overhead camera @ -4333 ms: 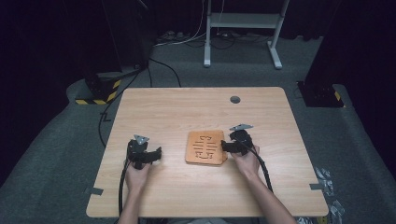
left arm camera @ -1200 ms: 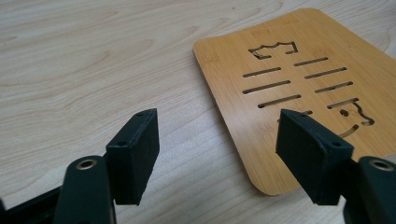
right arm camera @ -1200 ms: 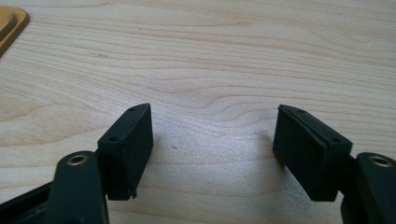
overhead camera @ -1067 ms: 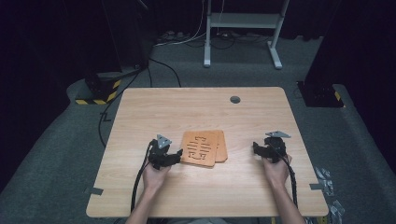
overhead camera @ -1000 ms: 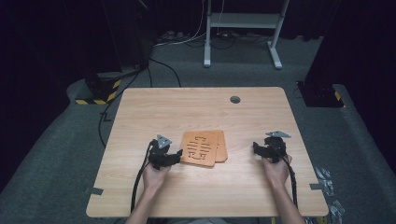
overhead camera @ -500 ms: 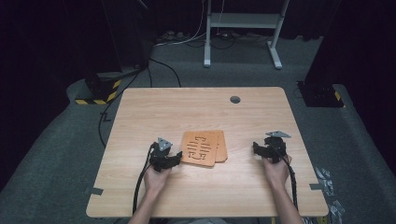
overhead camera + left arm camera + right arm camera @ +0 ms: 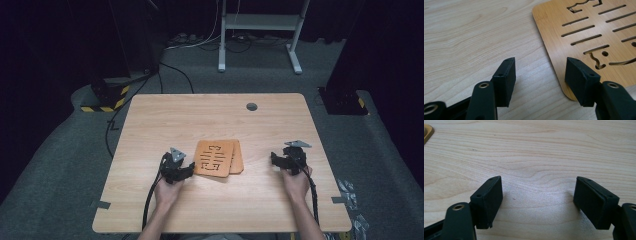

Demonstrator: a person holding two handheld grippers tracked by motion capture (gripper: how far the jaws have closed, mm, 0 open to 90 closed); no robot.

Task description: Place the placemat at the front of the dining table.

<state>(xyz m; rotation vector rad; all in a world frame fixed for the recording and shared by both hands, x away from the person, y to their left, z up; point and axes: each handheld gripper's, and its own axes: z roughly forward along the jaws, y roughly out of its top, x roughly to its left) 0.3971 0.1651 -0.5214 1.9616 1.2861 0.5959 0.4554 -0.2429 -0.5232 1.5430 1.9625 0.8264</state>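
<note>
We see the left hand-held gripper with jaws apart, straddling the slotted bamboo board's corner; the right hand-held gripper gapes over bare worktop.

Both handheld grippers — the left gripper and the right gripper — are matte black, each topped by a grey three-cornered plate. A black cable trails from each back along a bare forearm. Up close, the jaws end in thick, blocky black pads with small screw holes along their edges — brass-coloured rivets sit in the linkage arms behind them.
</note>
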